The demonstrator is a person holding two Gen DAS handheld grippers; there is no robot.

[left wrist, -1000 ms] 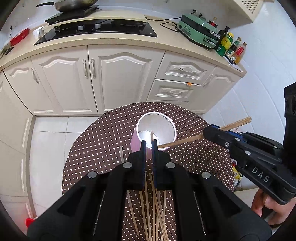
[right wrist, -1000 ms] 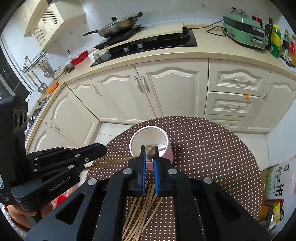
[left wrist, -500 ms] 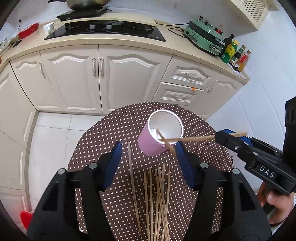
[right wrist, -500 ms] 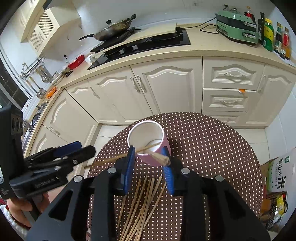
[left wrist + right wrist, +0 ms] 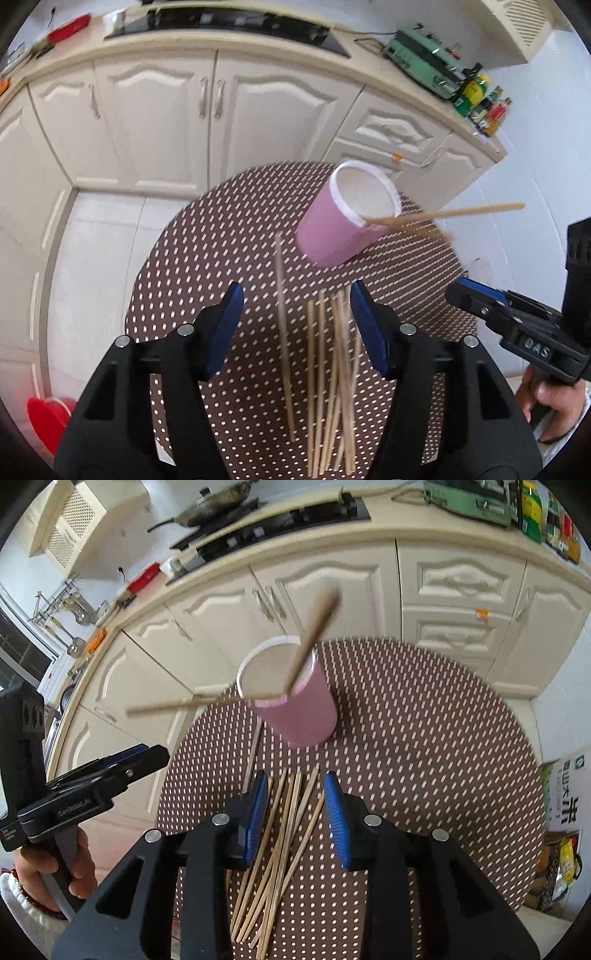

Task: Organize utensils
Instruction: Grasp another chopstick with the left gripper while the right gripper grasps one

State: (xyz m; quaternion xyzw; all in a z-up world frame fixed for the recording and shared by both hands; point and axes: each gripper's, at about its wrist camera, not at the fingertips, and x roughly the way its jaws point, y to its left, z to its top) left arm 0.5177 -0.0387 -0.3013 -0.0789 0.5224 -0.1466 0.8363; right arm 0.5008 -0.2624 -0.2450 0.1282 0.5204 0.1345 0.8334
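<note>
Kitchen floor, dotted round table — chopsticks going into the pink cup.
Two chopsticks lean in the cup; left gripper wide, right gripper narrower, both empty — jaws just opened — above the loose chopstick pile nearby.

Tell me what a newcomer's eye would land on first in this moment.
The pink cup near the far edge of the dotted round table, with two chopsticks sticking out of its mouth at wide angles. Next, the loose bundle of chopsticks lying flat on the near side. The left gripper and the right gripper each hang above that bundle with open, empty jaws.
</note>
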